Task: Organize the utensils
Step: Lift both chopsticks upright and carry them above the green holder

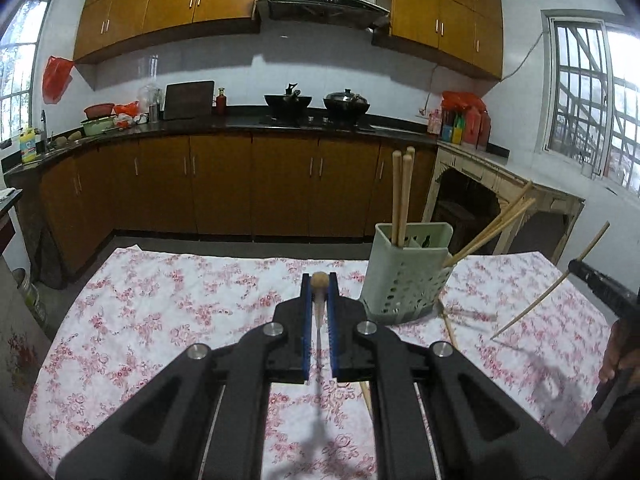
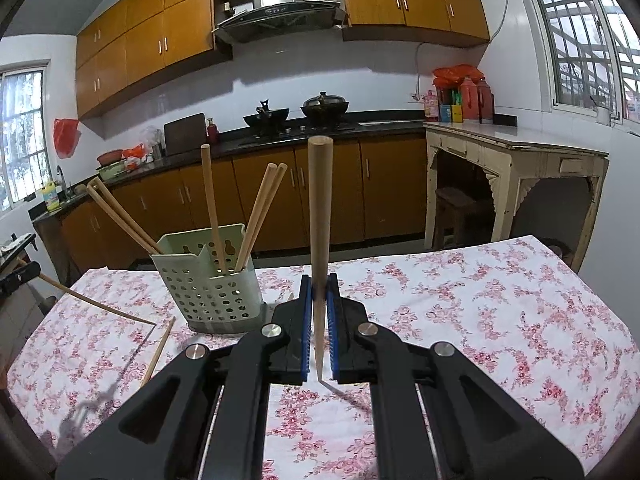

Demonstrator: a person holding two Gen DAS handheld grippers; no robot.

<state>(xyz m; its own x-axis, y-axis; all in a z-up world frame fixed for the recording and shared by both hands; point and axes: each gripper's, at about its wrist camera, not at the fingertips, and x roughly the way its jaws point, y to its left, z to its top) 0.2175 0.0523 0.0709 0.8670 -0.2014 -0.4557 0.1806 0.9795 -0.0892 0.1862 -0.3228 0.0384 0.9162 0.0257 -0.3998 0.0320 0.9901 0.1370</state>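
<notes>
My left gripper is clenched on a tapered wooden chopstick, and my right gripper clamps another wooden chopstick upright, tip just above the floral tablecloth. The pale green perforated plastic holder stands toward the cloth's far edge, already holding five sticks or so (some leaning outward). One loose chopstick lies on the cloth beside the holder. I judge the job past halfway: my two and that one remain.
</notes>
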